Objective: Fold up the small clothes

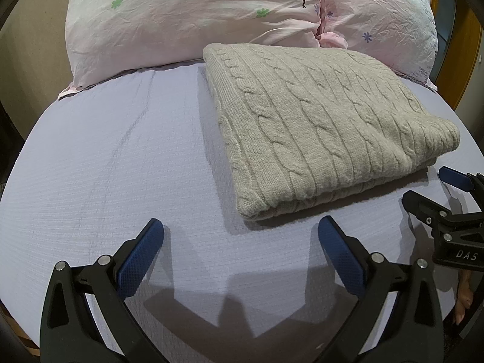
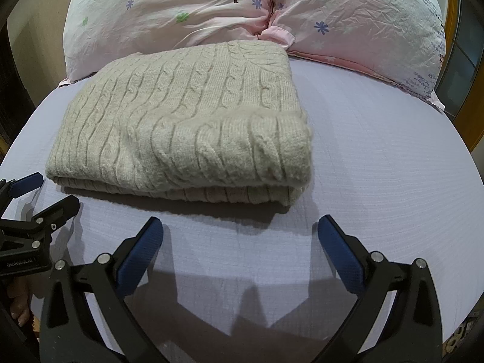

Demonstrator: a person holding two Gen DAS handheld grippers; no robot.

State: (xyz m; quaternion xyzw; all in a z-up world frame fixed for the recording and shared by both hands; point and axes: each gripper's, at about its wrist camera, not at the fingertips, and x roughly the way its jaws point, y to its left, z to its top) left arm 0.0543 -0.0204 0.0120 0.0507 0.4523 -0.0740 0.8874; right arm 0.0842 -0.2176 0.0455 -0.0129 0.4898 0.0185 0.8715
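A beige cable-knit sweater (image 1: 326, 127) lies folded into a thick rectangle on the pale lilac bed sheet (image 1: 121, 157). It also shows in the right wrist view (image 2: 187, 130). My left gripper (image 1: 240, 230) is open and empty, just short of the sweater's near left corner. My right gripper (image 2: 240, 230) is open and empty, a little in front of the sweater's near right corner. The right gripper also shows at the right edge of the left wrist view (image 1: 435, 193), and the left gripper at the left edge of the right wrist view (image 2: 45, 193).
Two pink floral pillows (image 1: 193, 21) (image 2: 363, 24) lie against the sweater's far edge. The sheet (image 2: 378, 157) stretches bare to the sweater's left and right. A wooden frame (image 1: 459, 69) stands at the far right.
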